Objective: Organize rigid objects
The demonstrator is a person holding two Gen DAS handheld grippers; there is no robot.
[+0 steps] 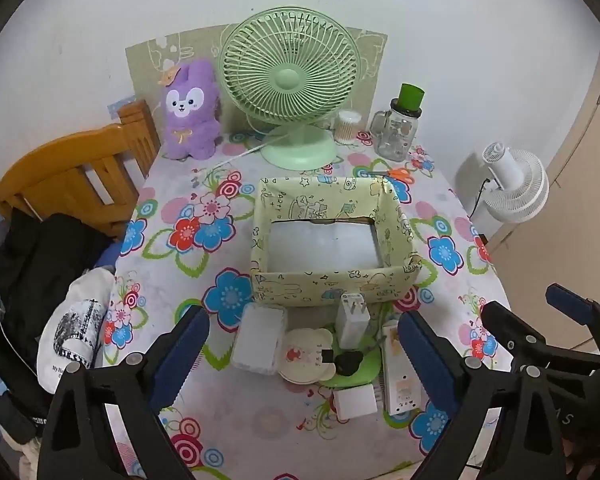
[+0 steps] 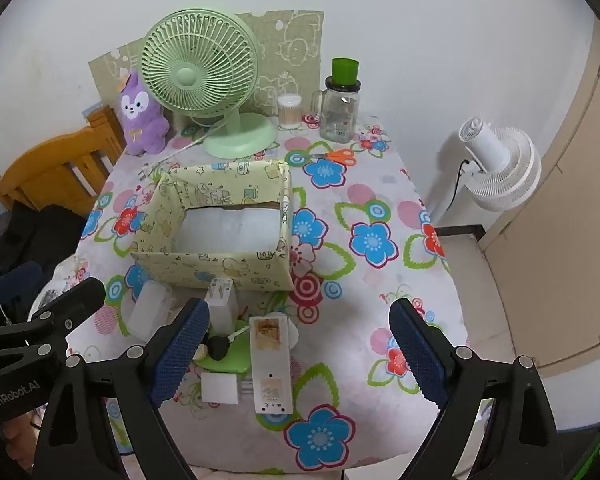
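Several small hard things lie in a cluster on the counter [image 1: 172,240], all just in front of the near wall of one landmark, the yellow patterned box [image 1: 332,284], which stands open and looks empty. Going down in size from that box: a long white remote [image 2: 271,364] lies at the right end of the cluster, its long axis running straight away from the box wall toward the near counter edge. A white rounded case [image 1: 258,338] sits at the left end, close to the box's near left corner. A cream bear-shaped dish [image 1: 306,356] rests between them, overlapping a green plate [image 1: 356,372]. A white charger [image 1: 353,320] stands touching or almost touching the box wall, prongs up. A small white cube [image 1: 355,400] lies farthest from the box, just beside the remote's near end.

Both tools hover above the counter, tilted downward, holding nothing. The left gripper [image 1: 304,360] has its jaws wide apart, spanning the whole cluster. The right gripper [image 2: 300,354] has its jaws fully apart too, and the remote lies between them, lengthwise along their line of sight, nearer the left finger [image 2: 180,352]. By my judgement the right hand is better placed for the remote: its jaws would close across the narrow width.
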